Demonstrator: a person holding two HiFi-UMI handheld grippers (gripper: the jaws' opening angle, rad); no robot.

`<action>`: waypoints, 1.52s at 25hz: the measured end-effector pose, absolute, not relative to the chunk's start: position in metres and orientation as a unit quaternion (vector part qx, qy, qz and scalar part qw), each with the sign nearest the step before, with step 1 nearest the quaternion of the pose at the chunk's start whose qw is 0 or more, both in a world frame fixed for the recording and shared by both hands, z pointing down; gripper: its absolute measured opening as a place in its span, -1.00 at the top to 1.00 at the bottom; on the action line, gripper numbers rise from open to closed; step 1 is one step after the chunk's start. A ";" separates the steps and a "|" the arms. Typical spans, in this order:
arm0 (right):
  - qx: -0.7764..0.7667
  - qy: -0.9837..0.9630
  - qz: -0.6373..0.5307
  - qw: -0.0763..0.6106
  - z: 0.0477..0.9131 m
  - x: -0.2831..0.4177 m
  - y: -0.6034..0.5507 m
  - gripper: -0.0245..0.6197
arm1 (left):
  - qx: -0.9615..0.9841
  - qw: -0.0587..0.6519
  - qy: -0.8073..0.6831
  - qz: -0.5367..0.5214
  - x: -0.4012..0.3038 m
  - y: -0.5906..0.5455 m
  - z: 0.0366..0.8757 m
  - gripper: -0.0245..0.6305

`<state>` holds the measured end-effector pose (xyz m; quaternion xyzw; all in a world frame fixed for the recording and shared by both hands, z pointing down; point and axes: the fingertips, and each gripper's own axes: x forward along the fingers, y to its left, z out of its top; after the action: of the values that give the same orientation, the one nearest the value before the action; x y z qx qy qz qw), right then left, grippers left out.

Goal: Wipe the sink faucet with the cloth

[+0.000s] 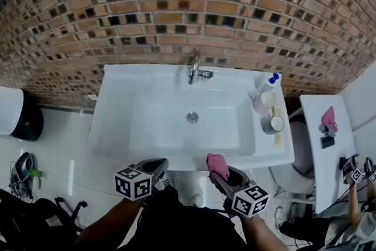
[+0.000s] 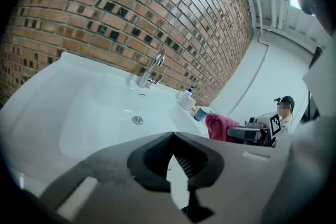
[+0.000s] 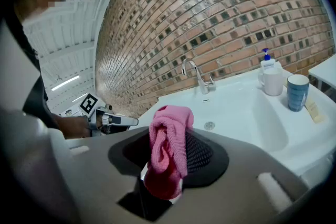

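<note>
Bunched pink cloth [image 3: 170,128] in right claw [image 3: 167,165]

Two hand-held grippers are held side by side, close to the body and pointed forward. The left gripper [image 1: 158,164] is empty, its jaws pressed together at the tips with only a thin slit behind them. To its right, the right gripper [image 1: 226,178] is clamped on a pink cloth [image 1: 217,163], which is bunched up above its jaws.
</note>
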<state>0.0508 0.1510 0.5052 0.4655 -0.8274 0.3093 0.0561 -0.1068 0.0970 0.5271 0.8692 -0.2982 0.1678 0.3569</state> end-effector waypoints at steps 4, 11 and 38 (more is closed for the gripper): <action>0.476 -0.827 0.294 0.057 0.493 0.042 0.119 0.41 | 0.875 0.347 -0.294 0.166 -0.121 0.063 0.519 0.91; 0.509 -0.813 0.277 0.056 0.478 0.027 0.062 0.40 | 0.889 0.336 -0.272 0.153 -0.138 0.003 0.506 0.91; 0.543 -0.761 0.353 -0.046 0.524 0.153 -0.160 0.40 | 0.835 0.395 -0.352 0.154 -0.122 -0.090 0.536 0.91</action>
<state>0.1528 -0.1602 0.5244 0.5432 -0.7606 0.3526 -0.0458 -0.1224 -0.0903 0.5363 0.8347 -0.3519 0.1540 0.3945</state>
